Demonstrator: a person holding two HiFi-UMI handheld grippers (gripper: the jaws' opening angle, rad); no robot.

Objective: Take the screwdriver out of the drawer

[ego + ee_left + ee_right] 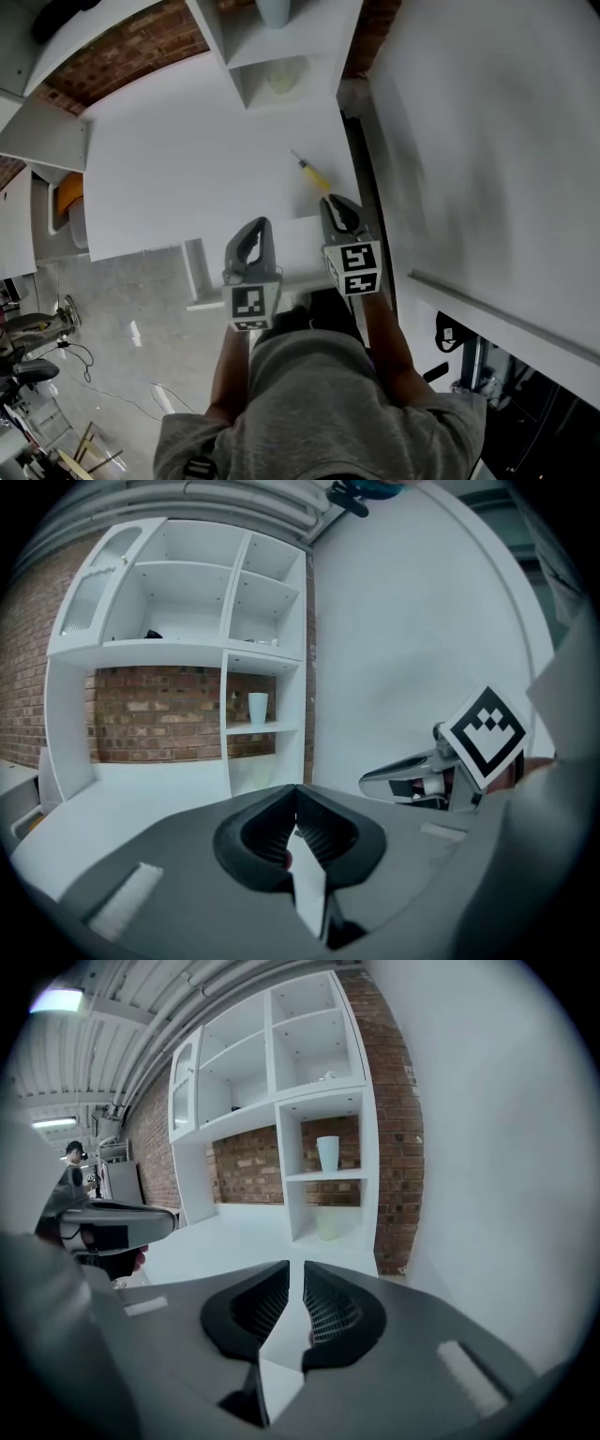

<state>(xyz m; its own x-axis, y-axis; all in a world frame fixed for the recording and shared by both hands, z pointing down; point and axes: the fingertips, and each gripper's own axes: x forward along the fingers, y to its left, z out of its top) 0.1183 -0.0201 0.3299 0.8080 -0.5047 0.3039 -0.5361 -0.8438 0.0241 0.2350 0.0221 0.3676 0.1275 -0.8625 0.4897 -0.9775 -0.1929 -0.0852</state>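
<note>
Screwdriver (310, 172), yellow-handled: lies on white tabletop (187, 178) just far of right gripper (332, 201), jaws a sliver apart, empty; left gripper (259, 225) clenched on nothing; extraction apparently done, so withdraw both without nudging it.

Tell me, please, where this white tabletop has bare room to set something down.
The broad bare patch is the tabletop left of the screwdriver, between the shelf unit and the near edge. It is tighter on the right, where the screwdriver lies beyond the right gripper near the wall.
</note>
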